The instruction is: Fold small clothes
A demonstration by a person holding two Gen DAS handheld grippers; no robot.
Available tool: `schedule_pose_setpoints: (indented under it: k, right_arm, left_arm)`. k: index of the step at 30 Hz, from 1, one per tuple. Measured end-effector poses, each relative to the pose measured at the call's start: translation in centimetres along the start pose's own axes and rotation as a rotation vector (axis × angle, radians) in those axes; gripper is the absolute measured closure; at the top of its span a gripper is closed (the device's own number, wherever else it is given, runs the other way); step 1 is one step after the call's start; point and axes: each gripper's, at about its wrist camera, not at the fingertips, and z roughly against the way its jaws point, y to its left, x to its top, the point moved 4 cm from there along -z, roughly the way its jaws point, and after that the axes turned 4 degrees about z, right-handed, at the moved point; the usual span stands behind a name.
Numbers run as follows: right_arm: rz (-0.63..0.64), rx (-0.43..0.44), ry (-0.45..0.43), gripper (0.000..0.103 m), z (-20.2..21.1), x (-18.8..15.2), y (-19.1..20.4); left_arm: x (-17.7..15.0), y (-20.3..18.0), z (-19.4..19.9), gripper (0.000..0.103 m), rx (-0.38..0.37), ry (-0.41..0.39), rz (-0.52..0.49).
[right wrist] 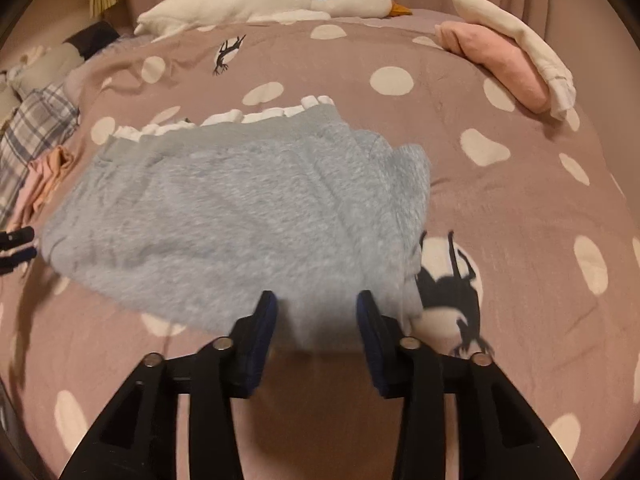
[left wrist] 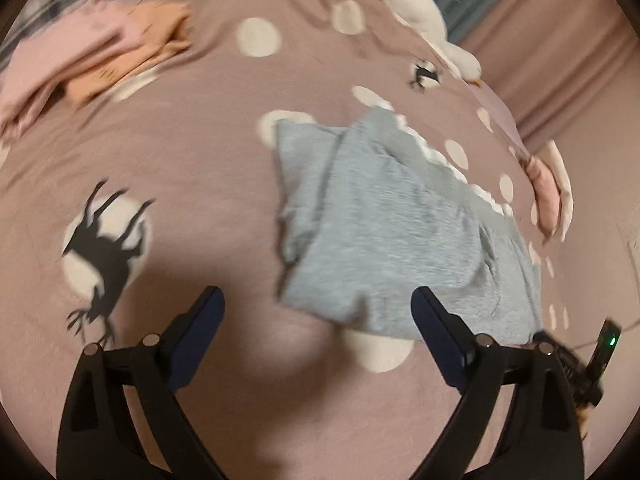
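A small grey garment [left wrist: 384, 232] with a white ruffled hem lies partly folded on the pink spotted bedspread [left wrist: 192, 168]. My left gripper [left wrist: 318, 300] is open and empty, hovering just in front of the garment's near edge. In the right wrist view the same grey garment [right wrist: 224, 216] fills the middle. My right gripper [right wrist: 316, 304] is open, its jaws standing either side of the garment's near edge, not closed on it. The left gripper's fingertips [right wrist: 18, 248] show at the left edge of the right wrist view.
A pile of pink and orange clothes [left wrist: 100, 56] lies at the far left. Folded pink and cream clothes [right wrist: 512, 60] lie at the far right. A white goose plush [right wrist: 280, 4] lies along the bed's far edge. Plaid fabric [right wrist: 32, 140] lies at the left.
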Motion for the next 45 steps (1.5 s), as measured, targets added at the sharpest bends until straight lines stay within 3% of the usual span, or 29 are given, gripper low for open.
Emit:
schedule_pose_setpoints:
  k: [4, 10, 15, 22, 24, 25, 26, 29, 32, 34, 37, 39, 41, 45]
  right_arm:
    - [-0.022, 0.042, 0.006, 0.058, 0.8, -1.3, 0.5]
    - [-0.023, 0.106, -0.012, 0.058, 2.0, -1.6, 2.3]
    - [0.025, 0.124, -0.021, 0.057, 2.0, -0.7, 4.2]
    - [0.086, 0.165, -0.021, 0.057, 0.7, 0.9, 6.8]
    - [0.098, 0.188, -0.028, 0.057, 0.2, 2.0, 7.7]
    - [0.101, 0.206, -0.035, 0.057, 0.0, 2.6, 8.2]
    - [0.104, 0.224, -0.040, 0.057, -0.3, 3.4, 8.9]
    - [0.124, 0.261, -0.055, 0.057, -1.2, 5.2, 11.0]
    - [0.140, 0.271, -0.075, 0.061, -2.4, 7.3, 13.3]
    - [0.124, 0.282, -0.064, 0.075, -3.7, 8.6, 14.3]
    - [0.082, 0.249, 0.040, 0.086, -7.3, 8.9, 14.9]
    - [0.086, 0.219, 0.123, 0.087, -9.9, 7.9, 15.2]
    - [0.121, 0.212, 0.091, 0.087, -9.5, 7.7, 15.5]
    - [0.024, 0.300, 0.102, 0.087, -8.2, 7.7, 14.1]
  left_arm:
    - [0.0, 1.8, -0.6, 0.009, -0.046, 0.044, 0.103]
    - [0.8, 0.9, -2.2, 0.009, -0.198, 0.070, 0.200]
    - [2.4, -0.2, -4.2, 0.009, -0.270, 0.097, 0.265]
    - [4.0, -2.1, -6.2, 0.009, -0.273, 0.133, 0.250]
    - [4.3, -2.8, -6.8, 0.019, -0.243, 0.141, 0.221]
    - [4.5, -3.1, -7.1, 0.031, -0.222, 0.143, 0.209]
    - [4.7, -3.1, -7.5, 0.051, -0.207, 0.148, 0.204]
    - [4.8, -3.0, -8.1, 0.079, -0.132, 0.156, 0.178]
    - [4.7, -2.7, -7.8, 0.080, -0.129, 0.142, 0.171]
    - [4.8, -3.0, -7.3, 0.081, -0.133, 0.132, 0.159]
    - [5.2, -4.1, -6.2, 0.083, -0.165, 0.112, 0.139]
    - [5.4, -5.4, -5.4, 0.083, -0.193, 0.097, 0.112]
    - [5.6, -7.3, -4.8, 0.084, -0.208, 0.083, 0.065]
    - [5.5, -12.4, -3.5, 0.085, -0.227, 0.056, -0.061]
